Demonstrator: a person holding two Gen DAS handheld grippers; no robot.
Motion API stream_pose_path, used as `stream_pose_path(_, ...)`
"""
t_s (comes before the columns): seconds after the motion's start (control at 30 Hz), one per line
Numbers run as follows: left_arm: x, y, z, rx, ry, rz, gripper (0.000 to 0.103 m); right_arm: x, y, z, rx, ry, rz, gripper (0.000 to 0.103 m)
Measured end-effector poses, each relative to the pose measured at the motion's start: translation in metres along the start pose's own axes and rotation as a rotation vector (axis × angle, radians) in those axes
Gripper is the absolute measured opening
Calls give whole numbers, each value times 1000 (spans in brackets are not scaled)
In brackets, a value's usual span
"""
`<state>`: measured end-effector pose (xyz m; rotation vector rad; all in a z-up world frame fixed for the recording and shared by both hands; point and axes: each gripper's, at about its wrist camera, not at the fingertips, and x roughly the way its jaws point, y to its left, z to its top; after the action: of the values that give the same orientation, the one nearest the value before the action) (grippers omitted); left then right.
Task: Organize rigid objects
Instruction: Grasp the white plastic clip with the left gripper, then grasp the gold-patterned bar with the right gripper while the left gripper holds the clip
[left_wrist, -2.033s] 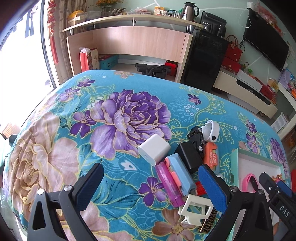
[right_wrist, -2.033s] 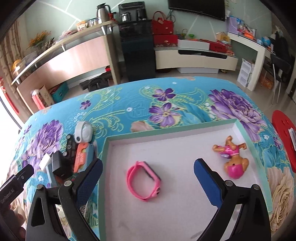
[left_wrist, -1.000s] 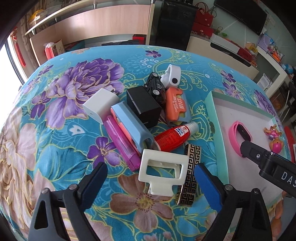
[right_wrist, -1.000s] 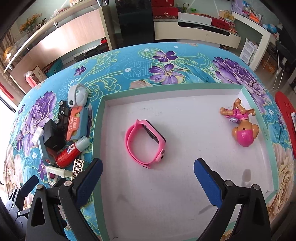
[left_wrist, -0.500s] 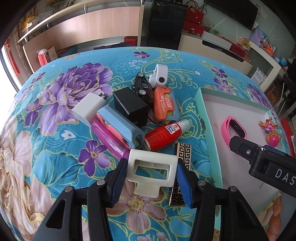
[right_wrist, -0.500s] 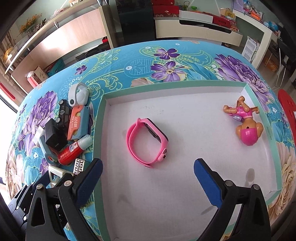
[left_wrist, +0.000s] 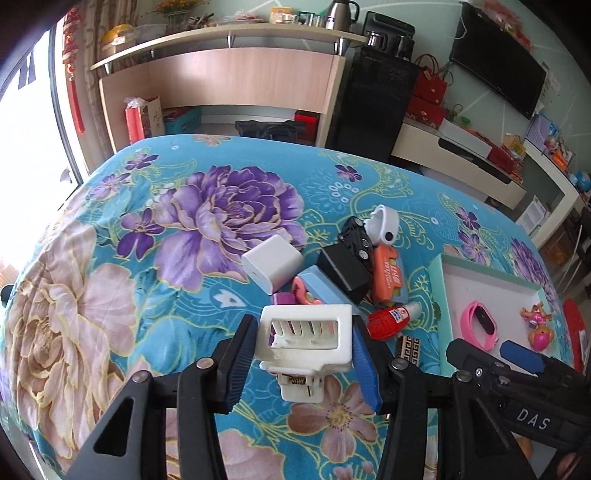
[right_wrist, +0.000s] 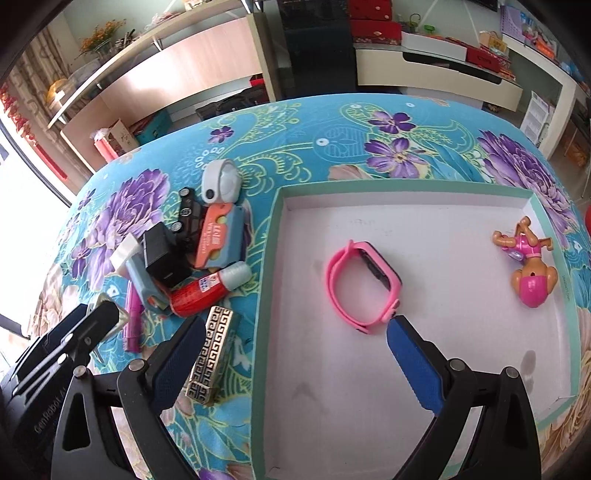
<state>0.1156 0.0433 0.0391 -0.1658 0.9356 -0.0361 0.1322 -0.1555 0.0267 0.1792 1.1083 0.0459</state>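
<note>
My left gripper (left_wrist: 303, 328) has its jaws closing on a white hair claw clip (left_wrist: 332, 354); both blue pads press its sides. The clip hangs above the floral cloth, teeth facing the camera. Just beyond it lies the pile: a white charger cube (left_wrist: 271, 262), a black box (left_wrist: 343, 273), a blue case (left_wrist: 321, 288), a red glue tube (right_wrist: 207, 291), an orange case (right_wrist: 216, 236) and a gold-patterned bar (right_wrist: 210, 358). My right gripper (right_wrist: 295, 325) is open and holds nothing, straddling the left rim of the white tray (right_wrist: 269, 258). A pink watch (right_wrist: 362, 284) and a toy dog (right_wrist: 528, 266) lie in the tray.
A black toy car (left_wrist: 356, 236) and a white round device (left_wrist: 384, 223) sit at the far end of the pile. A magenta pen (right_wrist: 133, 325) lies at its near left. The left half of the floral cloth (left_wrist: 110, 295) is bare. Shelves and a cabinet stand beyond the table.
The left gripper closed on the white clip and lifted it off the cloth, tilting the view up. The right gripper shifted a little to the left over the tray's rim.
</note>
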Motion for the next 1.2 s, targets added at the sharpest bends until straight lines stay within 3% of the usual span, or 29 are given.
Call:
stream_pose_path(0.23, 5, 16, -2, -39, 17, 29, 53, 5, 31, -7, -105, 24, 61, 85)
stream_pose_path(0.33, 6, 19, -3, -48, 21, 34, 53, 7, 41, -10, -138, 34, 86, 76)
stream_pose_path(0.6, 12, 26, -4, -71, 47, 53, 53, 12, 50, -14, -159, 46, 72, 73)
stream_pose_path(0.67, 13, 28, -4, -76, 48, 54, 53, 9, 49, -13, -160, 35, 84, 58)
stream_pose_path(0.73, 13, 29, -5, -79, 51, 56, 53, 5, 51, -13, -164, 30, 116, 53)
stream_pose_path(1.1, 23, 35, -8, -89, 85, 79, 53, 29, 61, -21, -195, 111, 69, 47)
stream_pose_path(1.2, 27, 36, -10, -89, 97, 89, 53, 38, 64, -24, -209, 140, 48, 39)
